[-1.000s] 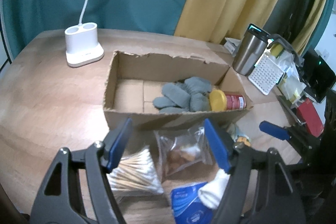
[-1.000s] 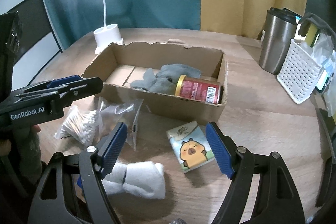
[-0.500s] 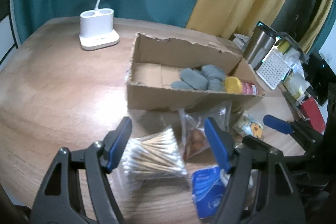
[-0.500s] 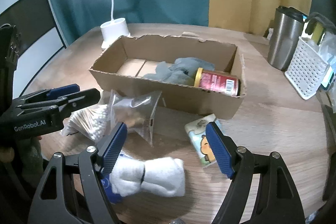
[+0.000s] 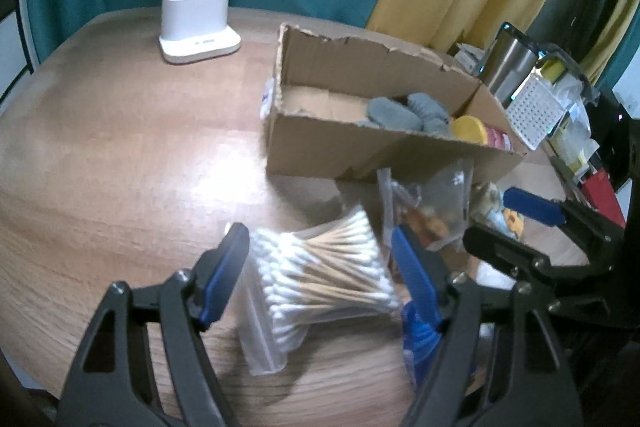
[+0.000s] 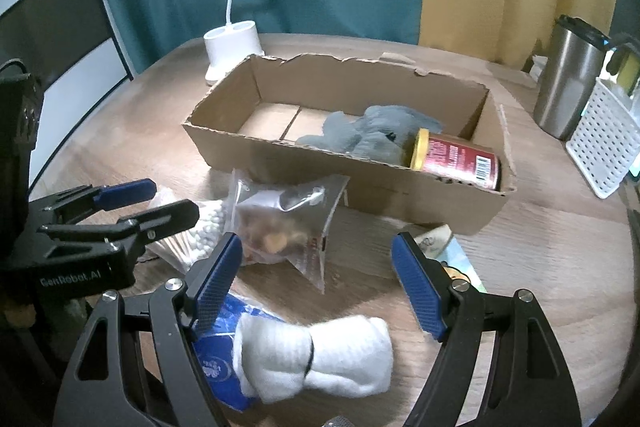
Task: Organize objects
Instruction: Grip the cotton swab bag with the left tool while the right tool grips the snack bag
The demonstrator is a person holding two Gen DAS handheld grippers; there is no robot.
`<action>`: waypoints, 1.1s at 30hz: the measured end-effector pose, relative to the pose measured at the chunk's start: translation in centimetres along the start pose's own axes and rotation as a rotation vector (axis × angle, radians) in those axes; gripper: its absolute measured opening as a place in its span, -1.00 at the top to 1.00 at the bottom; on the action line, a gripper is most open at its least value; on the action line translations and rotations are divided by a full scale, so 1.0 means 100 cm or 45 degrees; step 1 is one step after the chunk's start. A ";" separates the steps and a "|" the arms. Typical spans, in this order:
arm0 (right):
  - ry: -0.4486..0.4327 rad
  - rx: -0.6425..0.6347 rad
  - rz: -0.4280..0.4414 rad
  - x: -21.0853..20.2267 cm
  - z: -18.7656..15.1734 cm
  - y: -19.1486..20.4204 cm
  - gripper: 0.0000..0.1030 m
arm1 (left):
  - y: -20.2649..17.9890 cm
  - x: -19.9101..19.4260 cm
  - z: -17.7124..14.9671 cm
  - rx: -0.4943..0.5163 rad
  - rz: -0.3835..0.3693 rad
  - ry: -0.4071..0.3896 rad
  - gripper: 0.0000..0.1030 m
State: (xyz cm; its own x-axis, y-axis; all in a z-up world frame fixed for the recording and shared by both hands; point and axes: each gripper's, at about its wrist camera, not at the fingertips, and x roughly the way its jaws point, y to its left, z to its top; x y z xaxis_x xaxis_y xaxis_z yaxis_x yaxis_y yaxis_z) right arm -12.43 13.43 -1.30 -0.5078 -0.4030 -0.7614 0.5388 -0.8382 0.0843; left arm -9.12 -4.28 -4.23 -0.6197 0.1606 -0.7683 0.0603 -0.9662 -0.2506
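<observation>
A clear bag of cotton swabs [image 5: 324, 275] lies on the wooden table between the fingers of my left gripper [image 5: 318, 239]. Its jaws are opening and the pads stand clear of the bag. My right gripper [image 6: 316, 243] is open above a rolled white sock [image 6: 316, 355], which rests on a blue packet [image 6: 216, 359]. A clear snack bag [image 6: 280, 223] and a small pack with a cartoon chick [image 6: 452, 259] lie in front of the cardboard box [image 6: 360, 195]. Inside the box are grey gloves [image 6: 372, 135] and a red can with a yellow lid [image 6: 456, 163].
A white lamp base [image 5: 198, 23] stands at the back left of the table. A steel tumbler [image 6: 568, 83] and a white perforated basket [image 6: 604, 139] stand at the right. The left gripper [image 6: 168, 197] sits close to the right one.
My left gripper has moved left and down, from over the snack bag to around the cotton swab bag. My right gripper has shifted left and nearer the white sock.
</observation>
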 end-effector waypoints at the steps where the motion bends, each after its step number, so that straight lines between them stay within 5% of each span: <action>1: 0.002 0.000 0.001 0.001 0.001 0.000 -0.55 | 0.001 0.002 0.000 -0.001 -0.004 0.007 -0.46; 11: 0.028 -0.006 0.012 0.015 0.009 0.003 -0.55 | 0.009 0.014 0.001 -0.015 -0.017 0.053 -0.64; 26: 0.085 0.049 0.141 0.037 0.016 0.000 -0.55 | 0.015 0.024 0.001 0.020 0.014 0.076 -0.66; 33: 0.132 0.041 0.184 0.047 0.012 0.001 -0.20 | 0.017 0.024 0.003 -0.007 0.009 0.085 -0.66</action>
State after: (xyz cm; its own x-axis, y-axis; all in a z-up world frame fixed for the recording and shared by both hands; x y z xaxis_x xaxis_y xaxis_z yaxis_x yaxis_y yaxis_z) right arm -15.56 11.01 -4.09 -0.3536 -0.4816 -0.8018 0.5785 -0.7862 0.2171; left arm -10.73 -5.60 -6.33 -0.5658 0.1666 -0.8075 0.0692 -0.9663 -0.2479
